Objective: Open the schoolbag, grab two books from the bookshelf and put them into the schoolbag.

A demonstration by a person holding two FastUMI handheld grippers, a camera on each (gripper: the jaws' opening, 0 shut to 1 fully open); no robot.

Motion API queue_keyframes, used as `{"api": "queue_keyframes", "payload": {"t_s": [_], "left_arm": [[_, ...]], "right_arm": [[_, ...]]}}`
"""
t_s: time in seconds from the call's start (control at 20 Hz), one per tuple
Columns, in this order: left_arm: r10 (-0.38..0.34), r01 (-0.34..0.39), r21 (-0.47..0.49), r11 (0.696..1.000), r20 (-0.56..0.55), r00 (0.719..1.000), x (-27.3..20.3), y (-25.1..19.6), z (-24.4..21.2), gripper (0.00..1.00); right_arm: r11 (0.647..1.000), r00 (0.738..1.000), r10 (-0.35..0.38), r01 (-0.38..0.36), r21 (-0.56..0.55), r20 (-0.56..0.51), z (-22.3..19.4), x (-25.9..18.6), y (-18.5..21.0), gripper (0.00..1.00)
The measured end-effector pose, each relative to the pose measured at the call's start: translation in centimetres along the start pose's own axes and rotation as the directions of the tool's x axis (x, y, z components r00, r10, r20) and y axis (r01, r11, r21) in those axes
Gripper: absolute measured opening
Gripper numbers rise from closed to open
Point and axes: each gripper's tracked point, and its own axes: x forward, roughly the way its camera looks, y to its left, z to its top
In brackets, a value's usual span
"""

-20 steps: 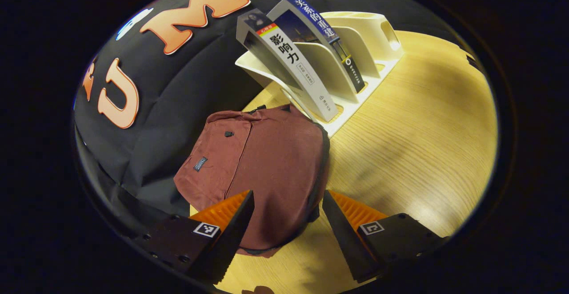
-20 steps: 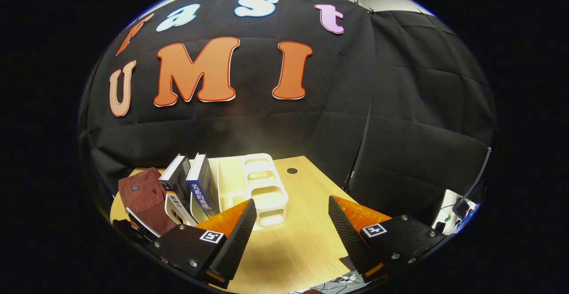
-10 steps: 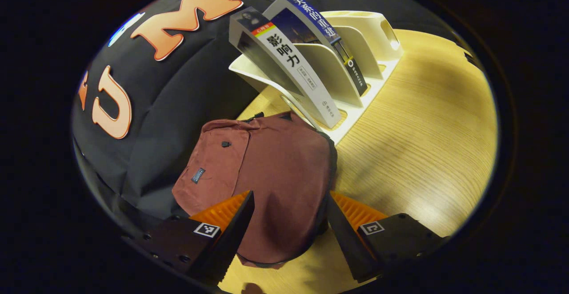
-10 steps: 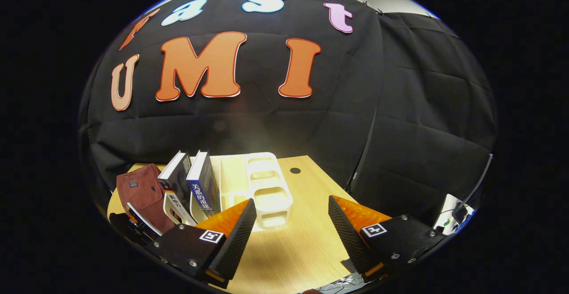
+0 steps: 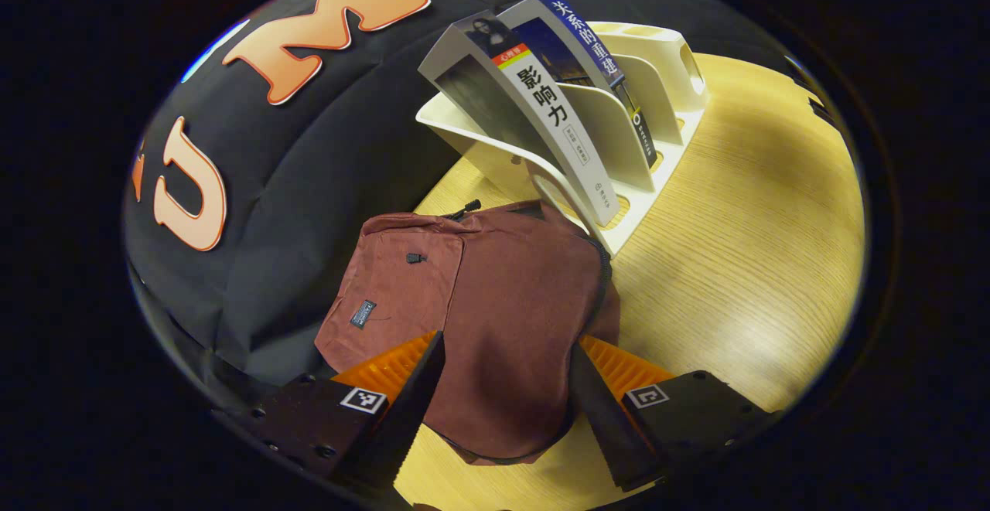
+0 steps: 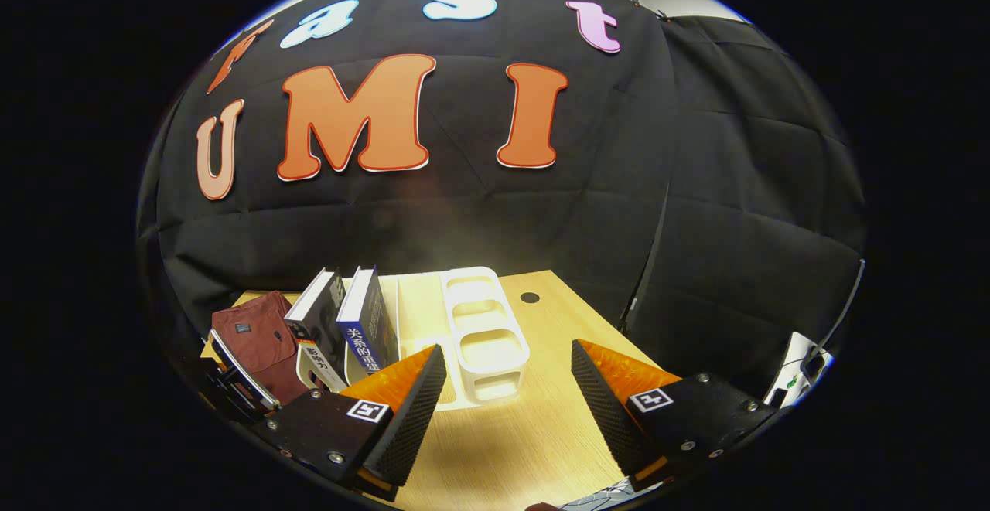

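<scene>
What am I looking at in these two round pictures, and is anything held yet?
Each picture comes from a camera riding on a hand-held two-finger gripper, looking along its fingers. In the left gripper view, the left gripper hangs open over a maroon schoolbag lying on the wooden table. Behind it a white bookshelf holds two leaning books: a grey book and a blue book. The right gripper is open too, above bare table. Nothing is held.

Schoolbag (image 5: 495,318) lies flat on tabletop (image 5: 742,264), against booth wall. Bookshelf (image 5: 619,132) stands just beside it, touching. Two books (image 5: 541,101) lean in shelf slots nearest the bag.
</scene>
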Motion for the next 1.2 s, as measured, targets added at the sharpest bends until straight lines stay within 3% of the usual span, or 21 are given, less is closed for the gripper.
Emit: {"api": "queue_keyframes", "payload": {"t_s": [0.1, 0.25, 0.3, 0.45, 0.55, 0.65, 0.8, 1.0, 1.2], "left_arm": [[-0.006, 0.006, -0.003, 1.000, -0.008, 1.000, 0.1, -0.2, -0.1, 0.93], [-0.015, 0.015, -0.008, 1.000, -0.010, 1.000, 0.1, -0.7, -0.1, 0.54], [-0.021, 0.021, -0.005, 1.000, -0.016, 1.000, 0.2, -0.9, -0.1, 0.58], [-0.051, 0.051, 0.006, 0.999, -0.035, 0.998, 0.3, -1.8, -0.3, 0.20], [-0.043, 0.044, 0.010, 0.999, -0.045, 0.998, 0.5, -2.0, -0.5, 0.08], [-0.026, 0.026, 0.008, 1.000, -0.047, 0.999, 0.6, -2.0, -0.5, 0.03], [-0.038, 0.045, 0.074, 0.996, -0.083, 0.996, 0.9, -2.8, -0.9, 0.02], [-0.033, 0.043, 0.095, 0.995, -0.114, 0.993, 0.0, -2.3, -0.2, 0.03], [-0.094, 0.104, 0.087, 0.991, -0.107, 0.990, -1.8, -0.2, 1.3, 0.02]], "right_arm": [[1.000, 1.000, -0.001, 0.001, 0.011, -0.003, 0.0, 0.2, 0.0, 0.97], [1.000, 1.000, -0.004, 0.004, -0.005, 0.011, 0.4, 0.1, -0.1, 0.97], [1.000, 1.000, -0.002, 0.002, -0.007, 0.013, 0.5, 0.2, -0.1, 0.97], [1.000, 1.000, 0.007, -0.007, -0.002, 0.012, 0.7, 0.3, -0.2, 0.97], [1.000, 1.000, 0.013, -0.013, -0.002, 0.014, 0.9, 0.5, -0.2, 0.97], [0.999, 1.000, 0.031, -0.031, 0.012, 0.001, 1.0, 0.5, -0.2, 0.97], [0.984, 0.991, 0.134, -0.131, 0.124, -0.012, 2.2, -0.1, 1.2, 0.97], [0.979, 0.981, 0.194, -0.194, 0.059, 0.015, 3.5, 0.3, 1.5, 0.97], [0.971, 0.973, 0.231, -0.230, 0.071, -0.004, 3.6, 0.3, 3.4, 0.97]]}}
